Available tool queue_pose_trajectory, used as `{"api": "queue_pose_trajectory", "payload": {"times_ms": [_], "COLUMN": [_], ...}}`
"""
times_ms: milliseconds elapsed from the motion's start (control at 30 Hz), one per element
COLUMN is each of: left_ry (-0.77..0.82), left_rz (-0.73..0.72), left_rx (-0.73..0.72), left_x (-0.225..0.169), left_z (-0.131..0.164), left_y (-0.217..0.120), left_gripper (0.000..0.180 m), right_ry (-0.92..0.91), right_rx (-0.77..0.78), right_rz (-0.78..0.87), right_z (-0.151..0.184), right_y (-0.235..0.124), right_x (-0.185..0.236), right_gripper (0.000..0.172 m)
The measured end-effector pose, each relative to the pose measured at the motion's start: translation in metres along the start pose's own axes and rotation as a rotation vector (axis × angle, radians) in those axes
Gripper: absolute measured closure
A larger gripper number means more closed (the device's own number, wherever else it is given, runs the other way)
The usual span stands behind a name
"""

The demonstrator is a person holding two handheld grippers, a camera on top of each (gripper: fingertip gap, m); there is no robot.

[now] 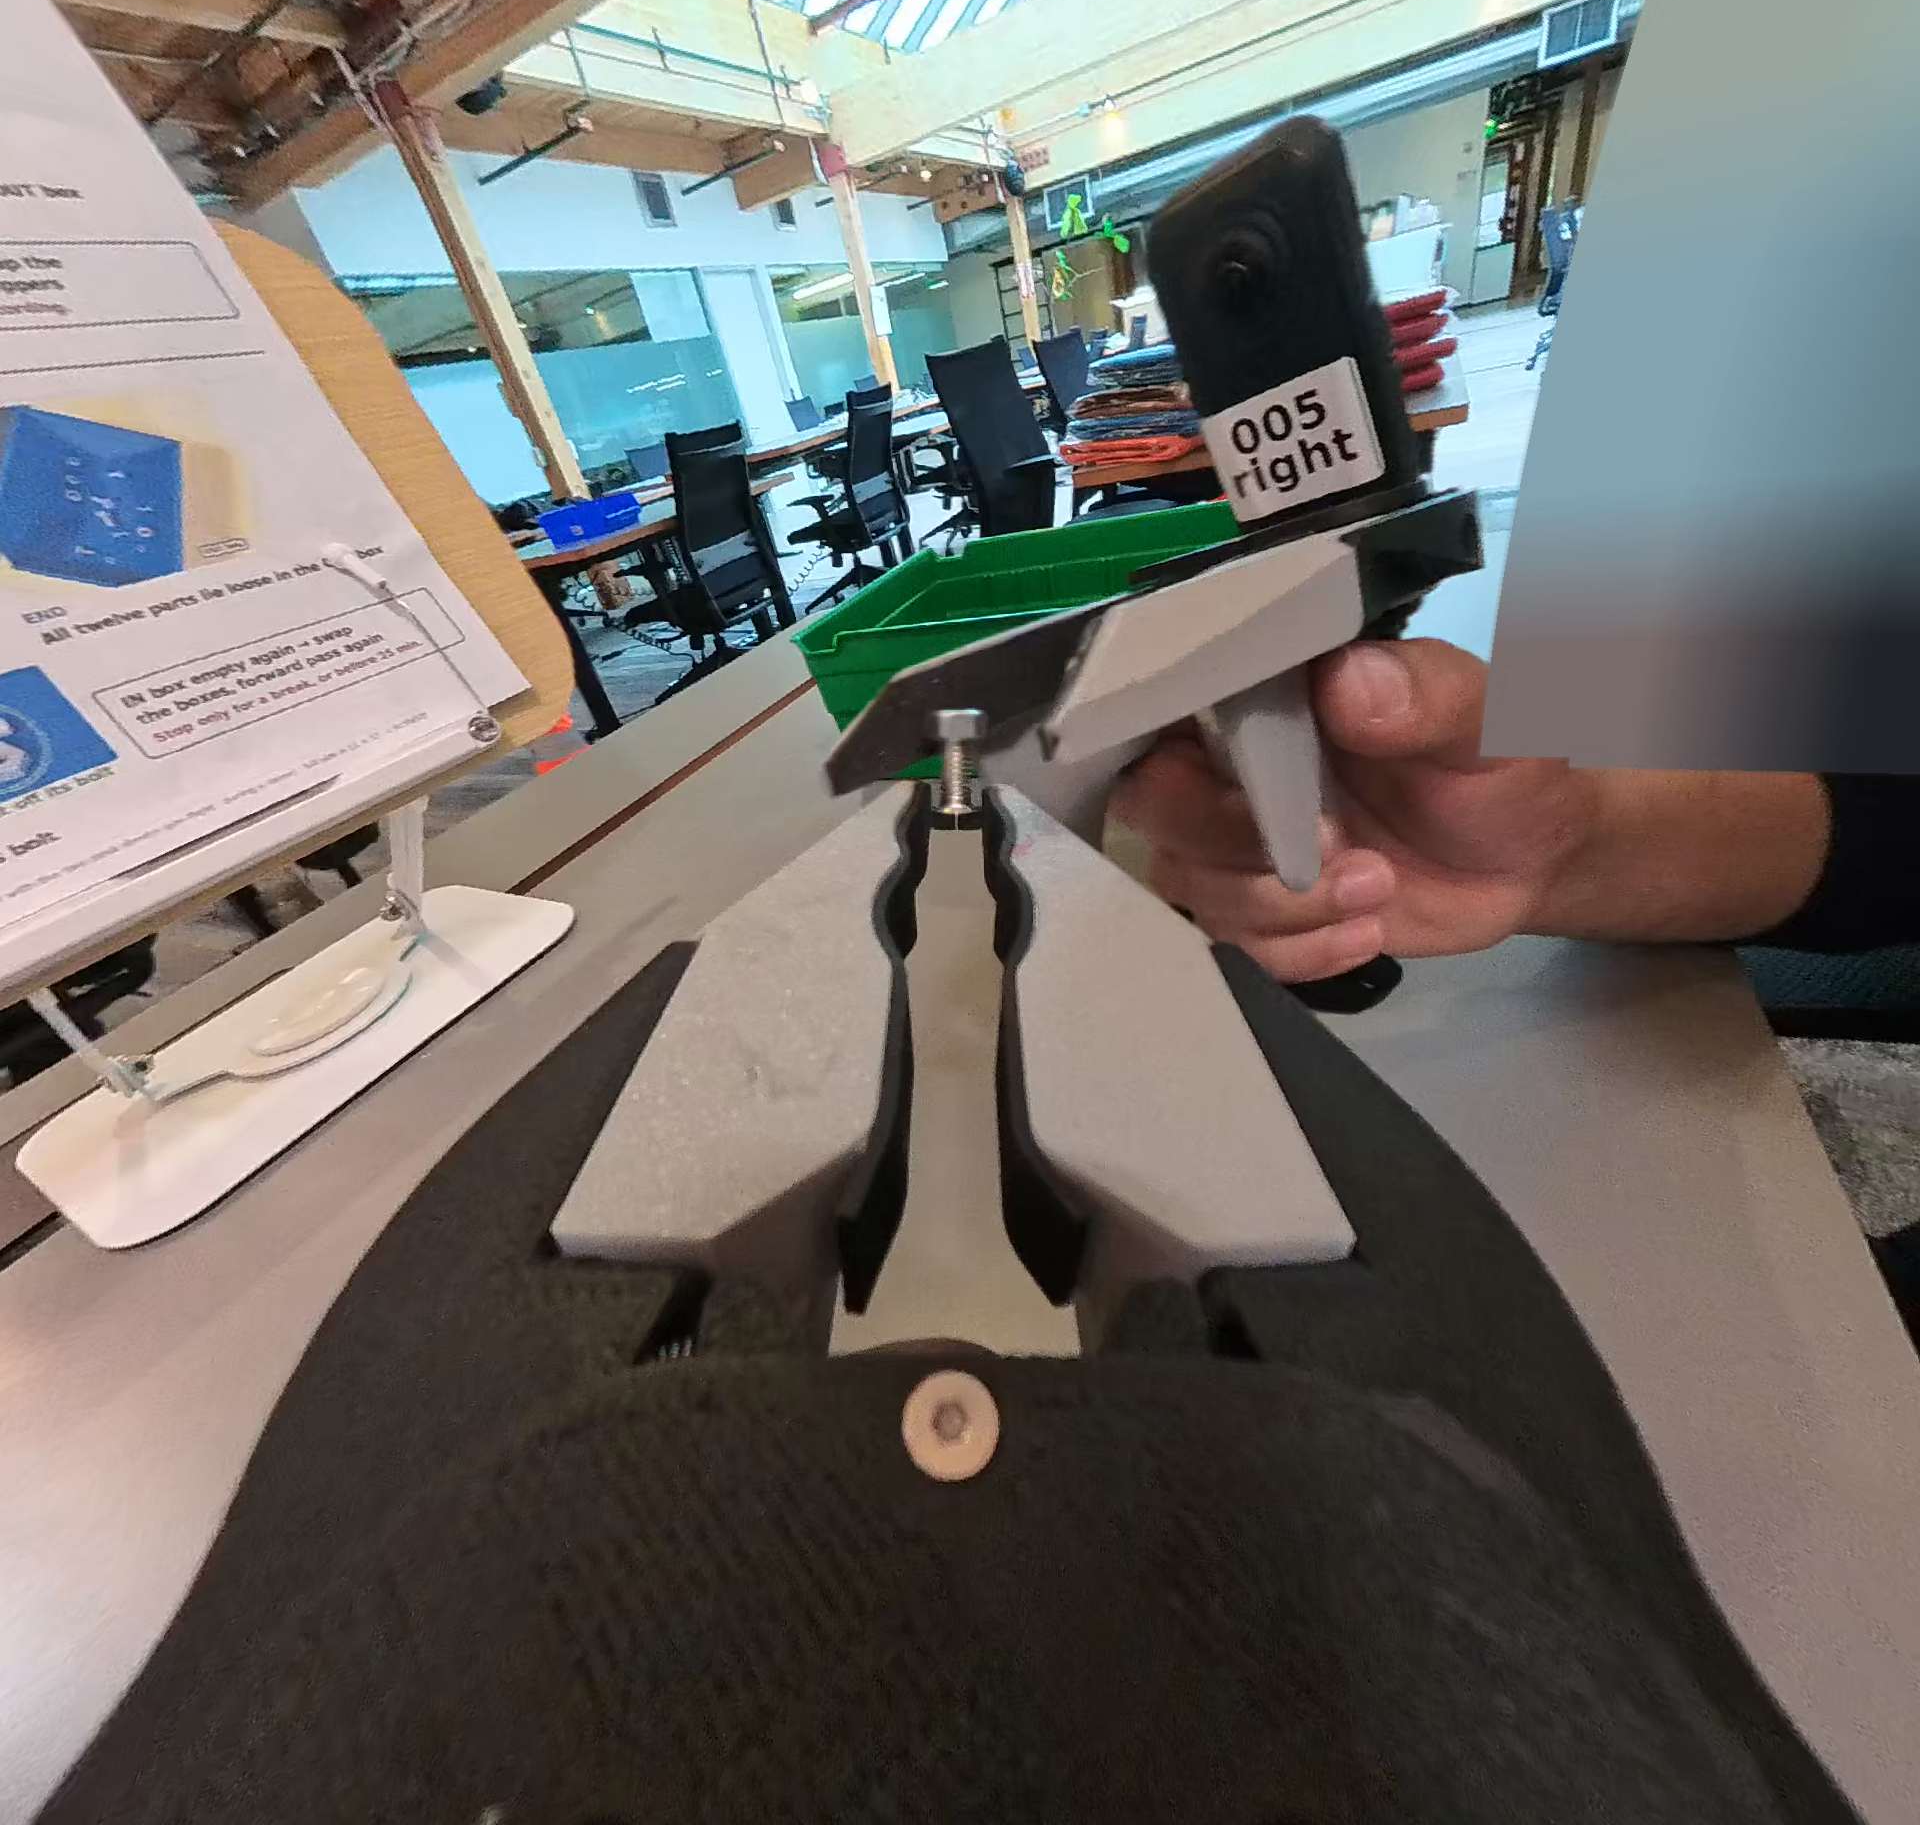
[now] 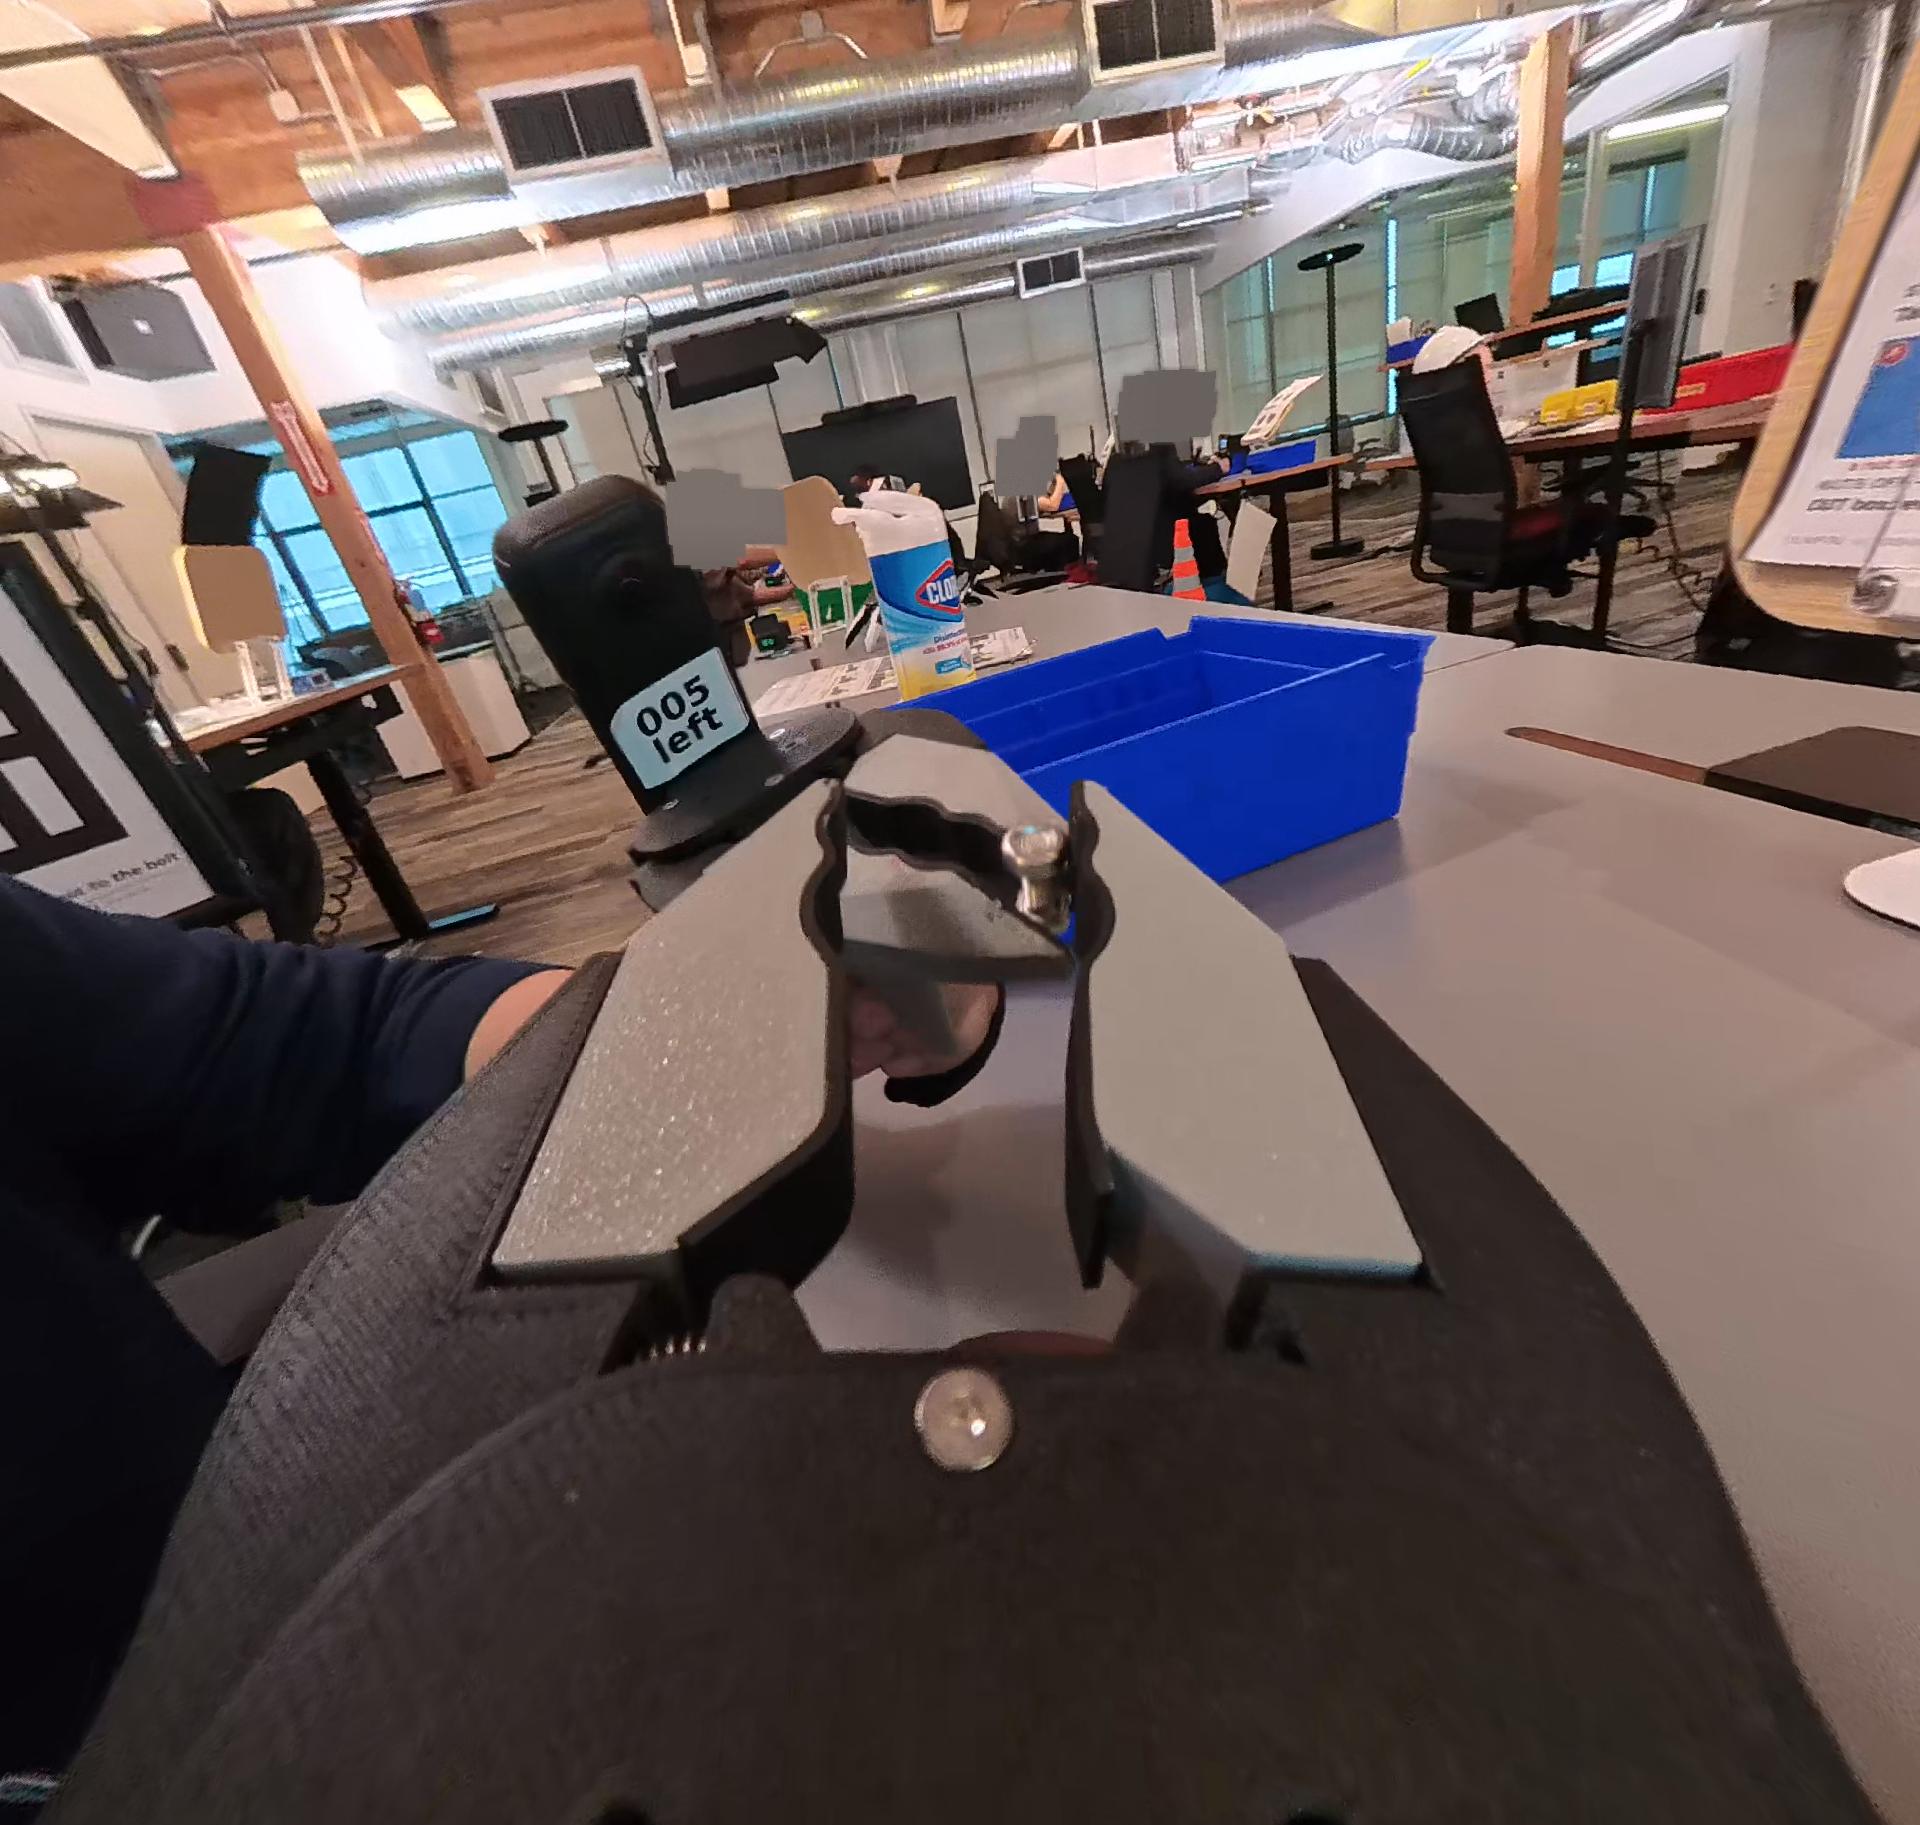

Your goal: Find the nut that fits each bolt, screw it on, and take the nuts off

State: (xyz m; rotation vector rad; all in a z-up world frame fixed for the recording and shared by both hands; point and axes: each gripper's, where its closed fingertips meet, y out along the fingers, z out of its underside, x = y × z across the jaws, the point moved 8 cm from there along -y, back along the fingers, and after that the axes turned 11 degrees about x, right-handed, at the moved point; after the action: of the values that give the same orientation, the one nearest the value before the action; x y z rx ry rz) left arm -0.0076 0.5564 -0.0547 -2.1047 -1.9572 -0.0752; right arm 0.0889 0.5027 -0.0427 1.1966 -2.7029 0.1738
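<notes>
Left gripper [image 1: 956, 819]: pinching the lower end of a small silver bolt [image 1: 958, 762] between its black pads [image 1: 902, 840], which press on it from both sides. The bolt stands upright, hex head on top, threads bare above the pads. Whether a nut sits at the pinched end cannot be told.

Why held so: gripped low and lifted off the table, the head and most of the shank stay free for the other tool to work on.

Right gripper [image 2: 961, 861]: spread wide around the bolt's head [image 2: 1036, 845]. One finger [image 2: 1086, 840] is just beside the head; the other stands well apart, so nothing is clamped. It looks set to close on the head and turn it, or has just let go for another turn.

Hand [image 1: 1382, 819]: wrapped round the right tool's handle, finger on the trigger.

Green bin [image 1: 935, 601]: behind the tools, near the table's far edge.

Blue bin [image 2: 1247, 736]: farther back on the grey table [image 2: 1610, 996]; contents hidden.

Instruction sheet on stand [image 1: 156, 528]: at the table's left edge, angled toward the person for reference.
</notes>
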Motion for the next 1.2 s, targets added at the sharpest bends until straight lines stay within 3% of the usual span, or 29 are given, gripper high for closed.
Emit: {"api": "queue_pose_trajectory", "payload": {"times_ms": [333, 633, 900, 1200], "left_ry": [-0.019, 0.008, -0.008, -0.034], "left_rz": [-0.026, 0.048, -0.021, -0.033], "left_rx": [-0.009, 0.025, 0.008, -0.001], "left_x": [0.007, -0.006, 0.006, 0.01], "left_z": [0.0, 0.003, 0.002, 0.002], "left_y": [-0.005, 0.006, -0.002, -0.004], "left_gripper": [0.173, 0.172, 0.172, 0.173], "right_ry": [-0.005, 0.017, -0.019, -0.03], "right_rx": [-0.013, 0.006, -0.013, 0.019], "right_rz": [0.028, -0.036, 0.031, 0.039], "right_z": [-0.002, 0.0, -0.002, 0.003], "right_y": [-0.017, -0.002, -0.022, -0.012], "right_x": [-0.006, -0.001, -0.006, -0.002], "right_gripper": [0.141, 0.136, 0.141, 0.144]}}
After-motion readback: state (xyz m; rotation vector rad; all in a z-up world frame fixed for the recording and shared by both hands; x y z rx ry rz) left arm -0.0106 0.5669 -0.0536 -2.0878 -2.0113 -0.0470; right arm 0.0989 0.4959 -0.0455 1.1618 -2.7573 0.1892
